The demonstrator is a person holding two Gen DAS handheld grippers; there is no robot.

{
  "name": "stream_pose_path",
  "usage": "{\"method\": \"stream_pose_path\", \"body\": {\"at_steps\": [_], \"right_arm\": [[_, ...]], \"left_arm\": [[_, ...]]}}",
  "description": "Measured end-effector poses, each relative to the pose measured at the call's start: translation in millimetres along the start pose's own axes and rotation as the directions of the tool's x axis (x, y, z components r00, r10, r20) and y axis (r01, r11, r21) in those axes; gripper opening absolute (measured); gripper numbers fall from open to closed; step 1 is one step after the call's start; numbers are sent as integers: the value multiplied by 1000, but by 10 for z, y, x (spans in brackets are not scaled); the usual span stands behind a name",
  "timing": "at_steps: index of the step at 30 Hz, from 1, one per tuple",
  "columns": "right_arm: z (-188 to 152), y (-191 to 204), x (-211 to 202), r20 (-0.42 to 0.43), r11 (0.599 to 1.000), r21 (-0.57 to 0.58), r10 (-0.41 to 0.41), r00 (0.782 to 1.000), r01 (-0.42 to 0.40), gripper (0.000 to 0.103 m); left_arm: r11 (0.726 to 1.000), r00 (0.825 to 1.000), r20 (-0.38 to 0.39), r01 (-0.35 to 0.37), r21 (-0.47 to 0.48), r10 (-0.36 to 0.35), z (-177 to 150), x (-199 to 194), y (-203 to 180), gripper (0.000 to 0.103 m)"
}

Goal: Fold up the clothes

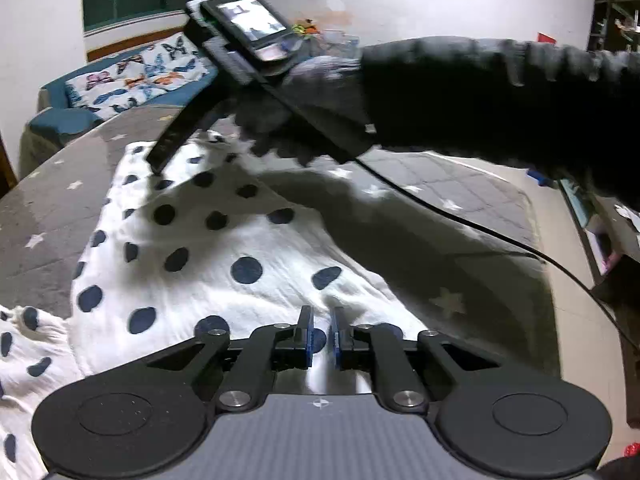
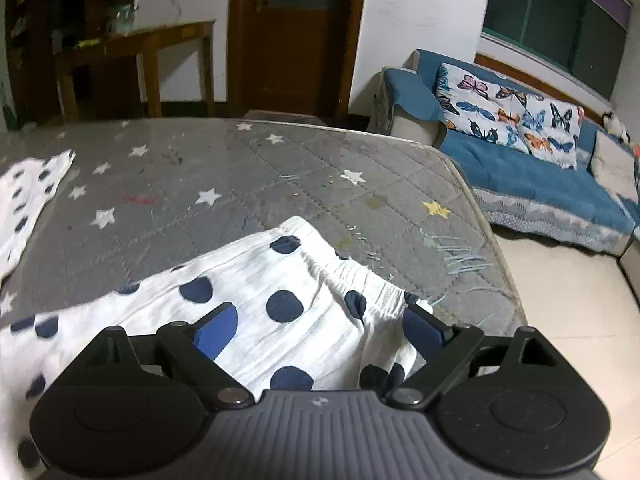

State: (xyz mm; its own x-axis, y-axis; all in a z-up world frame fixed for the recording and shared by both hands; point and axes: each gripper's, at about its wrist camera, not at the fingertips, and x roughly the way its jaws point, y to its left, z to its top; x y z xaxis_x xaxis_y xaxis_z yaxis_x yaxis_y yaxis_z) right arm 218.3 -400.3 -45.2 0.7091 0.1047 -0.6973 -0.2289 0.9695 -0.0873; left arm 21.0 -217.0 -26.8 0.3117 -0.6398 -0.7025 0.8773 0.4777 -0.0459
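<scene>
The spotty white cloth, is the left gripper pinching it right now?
Touching. In the left wrist view, the left gripper has its jaws nearly closed, with a ridge of the spotty white cloth pinched up between the blue pads.

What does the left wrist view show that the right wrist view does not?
Only the left wrist view shows the right gripper from outside, the black sleeve and a black cable. Only the right wrist view shows the wooden door and wooden table. Both show the polka-dot garment, the star-patterned mattress and the butterfly cushions.
</scene>
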Motion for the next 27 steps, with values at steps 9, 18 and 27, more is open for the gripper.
{"method": "stream_pose_path", "body": {"at_steps": [9, 18, 27], "right_arm": [[-24, -54, -128, 42, 999, 50, -6, 999, 4, 91], [-317, 308, -753, 70, 991, 12, 133, 989, -135, 92], [-727, 819, -1170, 56, 978, -33, 209, 976, -208, 92]], "left_arm": [[999, 1000, 19, 11, -30, -11, -54, -181, -60, 20], [927, 964, 45, -237, -290, 261, -350, -769, 482, 21], [759, 868, -93, -474, -447, 487, -844, -1081, 913, 21]]}}
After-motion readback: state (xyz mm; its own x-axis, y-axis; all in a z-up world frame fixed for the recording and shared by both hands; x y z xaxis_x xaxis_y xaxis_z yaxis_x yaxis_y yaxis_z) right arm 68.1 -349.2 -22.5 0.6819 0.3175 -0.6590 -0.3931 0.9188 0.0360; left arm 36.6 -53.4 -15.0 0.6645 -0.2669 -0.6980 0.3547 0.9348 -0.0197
